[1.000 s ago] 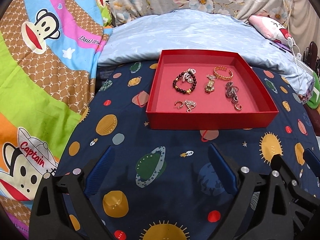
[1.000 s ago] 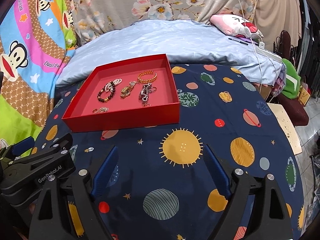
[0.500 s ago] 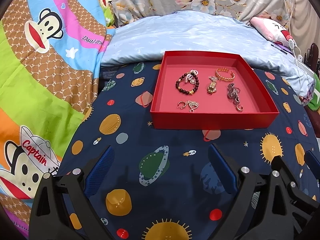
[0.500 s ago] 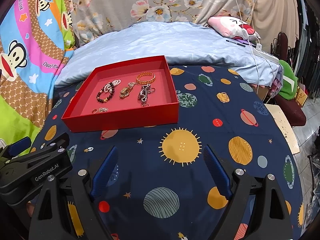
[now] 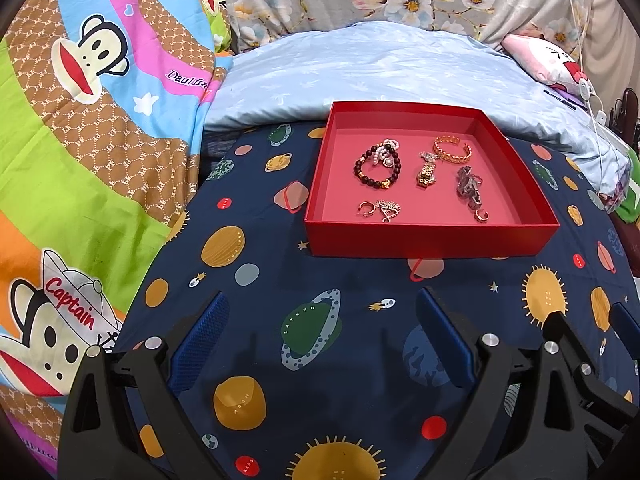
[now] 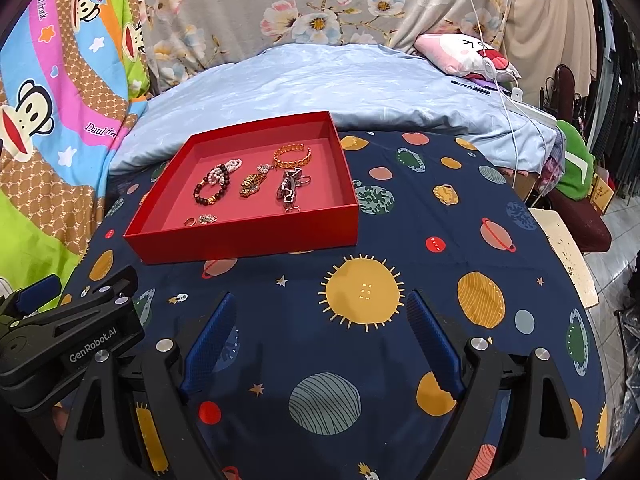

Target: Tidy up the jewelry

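Note:
A red tray [image 5: 432, 236] [image 6: 248, 236] sits on the navy planet-print cloth. In it lie a dark bead bracelet [image 5: 376, 168] [image 6: 212, 190], a gold cuff bangle [image 5: 452, 148] [image 6: 292, 156], a gold watch-like piece [image 5: 427, 172] [image 6: 251, 184], a silver chain piece [image 5: 468, 186] [image 6: 289, 188] and small rings [image 5: 378, 210] [image 6: 202, 220]. My left gripper [image 5: 320, 340] is open and empty, well short of the tray. My right gripper [image 6: 320, 336] is open and empty, to the right of and nearer than the tray. The left gripper's body shows in the right wrist view [image 6: 72, 328].
A pale blue quilt [image 5: 380, 68] [image 6: 340, 84] lies behind the tray. A cartoon monkey blanket [image 5: 80, 120] is on the left. A pink plush pillow [image 6: 460, 52] and white cable [image 6: 512, 112] sit at the back right. The bed edge drops off at right [image 6: 568, 256].
Both grippers have drawn back and up a little; the tray looks slightly farther away. Both stay open and empty. The jewelry has not moved.

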`<action>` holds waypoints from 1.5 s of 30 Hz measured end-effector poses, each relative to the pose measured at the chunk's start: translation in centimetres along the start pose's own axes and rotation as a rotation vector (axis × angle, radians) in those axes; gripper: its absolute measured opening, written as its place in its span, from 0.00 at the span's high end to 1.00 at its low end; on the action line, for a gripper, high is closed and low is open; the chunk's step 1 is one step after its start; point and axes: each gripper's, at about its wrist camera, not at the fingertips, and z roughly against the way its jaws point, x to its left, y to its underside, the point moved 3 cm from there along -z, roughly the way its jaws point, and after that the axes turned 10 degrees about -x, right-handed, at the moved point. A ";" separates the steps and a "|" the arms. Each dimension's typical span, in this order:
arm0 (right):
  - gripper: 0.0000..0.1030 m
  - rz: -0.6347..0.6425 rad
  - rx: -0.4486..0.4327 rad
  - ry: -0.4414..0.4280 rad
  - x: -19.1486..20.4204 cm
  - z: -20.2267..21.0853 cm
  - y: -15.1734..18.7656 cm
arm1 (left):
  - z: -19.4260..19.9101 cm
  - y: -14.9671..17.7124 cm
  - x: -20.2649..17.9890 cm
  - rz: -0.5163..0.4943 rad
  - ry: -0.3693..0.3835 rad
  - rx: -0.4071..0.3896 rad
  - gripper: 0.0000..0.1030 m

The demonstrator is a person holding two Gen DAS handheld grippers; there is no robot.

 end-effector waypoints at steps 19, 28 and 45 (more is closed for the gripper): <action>0.17 -0.003 -0.004 0.000 -0.1 0.1 0.0 | 0.6 -0.2 0.0 -0.010 -0.032 -0.029 0.11; 0.17 -0.002 -0.003 0.000 -0.1 0.2 0.0 | 0.4 -0.1 0.3 0.016 -0.025 -0.021 0.11; 0.17 -0.003 -0.006 0.014 -0.1 0.2 0.2 | 0.2 0.1 0.1 0.011 -0.001 -0.013 0.11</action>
